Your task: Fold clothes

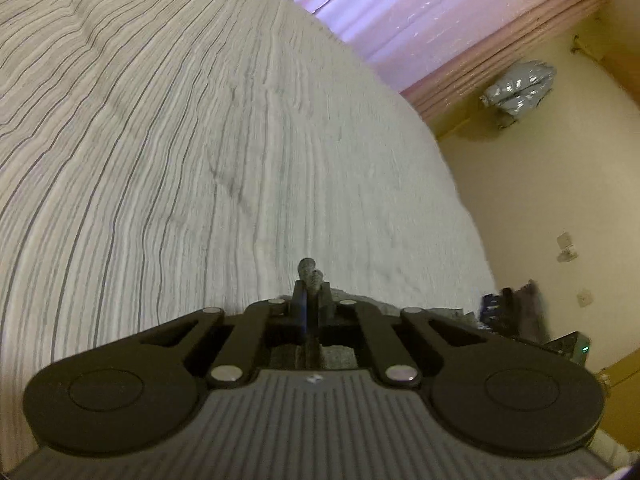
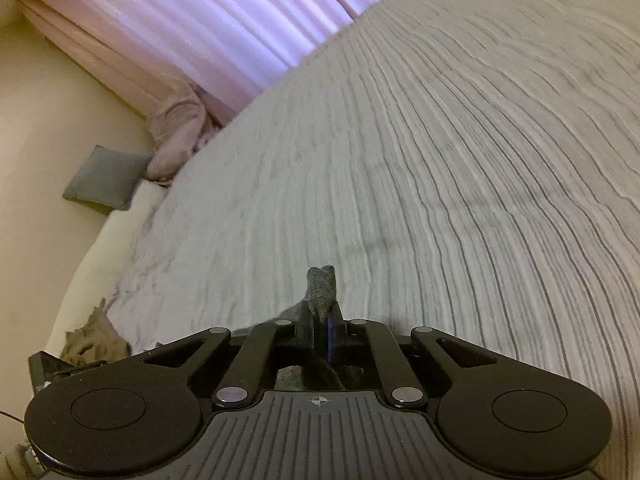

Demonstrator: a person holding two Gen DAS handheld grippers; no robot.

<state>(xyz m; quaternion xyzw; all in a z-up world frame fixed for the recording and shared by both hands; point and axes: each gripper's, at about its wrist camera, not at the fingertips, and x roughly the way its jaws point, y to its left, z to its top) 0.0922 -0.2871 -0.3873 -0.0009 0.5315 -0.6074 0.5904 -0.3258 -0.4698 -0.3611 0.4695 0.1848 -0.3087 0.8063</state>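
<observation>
While both views tilt across the bed (image 1: 168,152), noted as follows. Left hand-held gripper (image 1: 311,280): jaws drawn together on a tuft of grey garment (image 1: 310,270), fabric protruding past the fingertips and more of it visible below, between the linkage arms. Right hand-held gripper (image 2: 321,292): likewise closed, pinching a fold of the same grey knit cloth, which sticks up beyond the tips and trails down beneath the tool. Garment therefore located at and under both tools, hanging or draped back toward the holder, not lying ahead on the striped bedspread (image 2: 440,160). Bulk of it out of sight; overall shape and long axis cannot be told, though probably stretched from one grip to the other. Bedspread ahead of both tools bare of clothing, curtains (image 2: 208,20) beyond its far edge, grey cushion (image 2: 105,180) off to one side. Judged: garment held up by two points, ready for laying out on the bed; neither hand clearly nearer, both already engaged. Motion blur present, so fine detail unreliable. Risk judged: thin pinch at either tip slipping free.
</observation>
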